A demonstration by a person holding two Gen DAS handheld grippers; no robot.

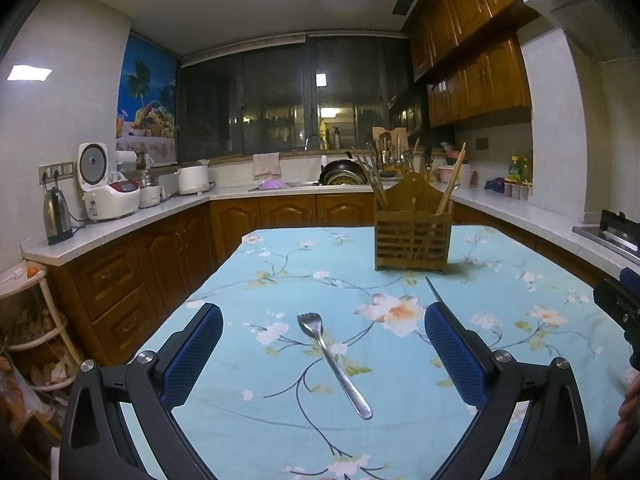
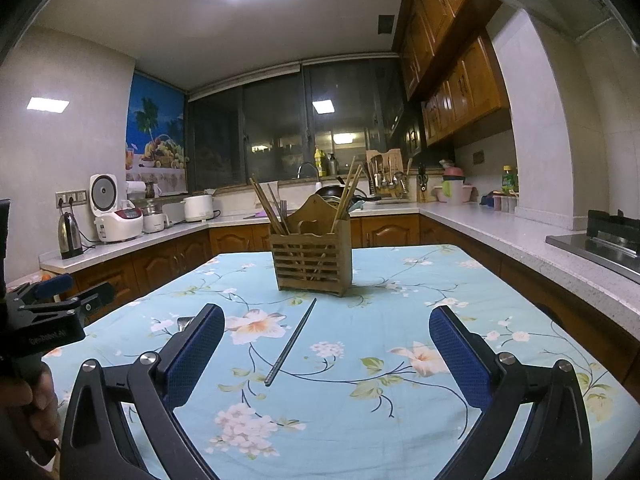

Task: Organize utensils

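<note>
A metal fork (image 1: 333, 362) lies on the floral blue tablecloth (image 1: 280, 272), between the open fingers of my left gripper (image 1: 323, 320), tines pointing away. A dark metal chopstick (image 2: 291, 343) lies on the cloth between the open fingers of my right gripper (image 2: 326, 318); its tip shows in the left wrist view (image 1: 432, 290). A wooden slatted utensil holder (image 1: 412, 232) stands farther back on the table with several chopsticks in it; it also shows in the right wrist view (image 2: 311, 258). Both grippers are empty and above the table.
The left gripper's body (image 2: 44, 312) shows at the left edge of the right wrist view. Kitchen counters (image 1: 160, 208) with a kettle (image 1: 57, 216), rice cookers, a sink and a stove (image 2: 600, 246) run around the table.
</note>
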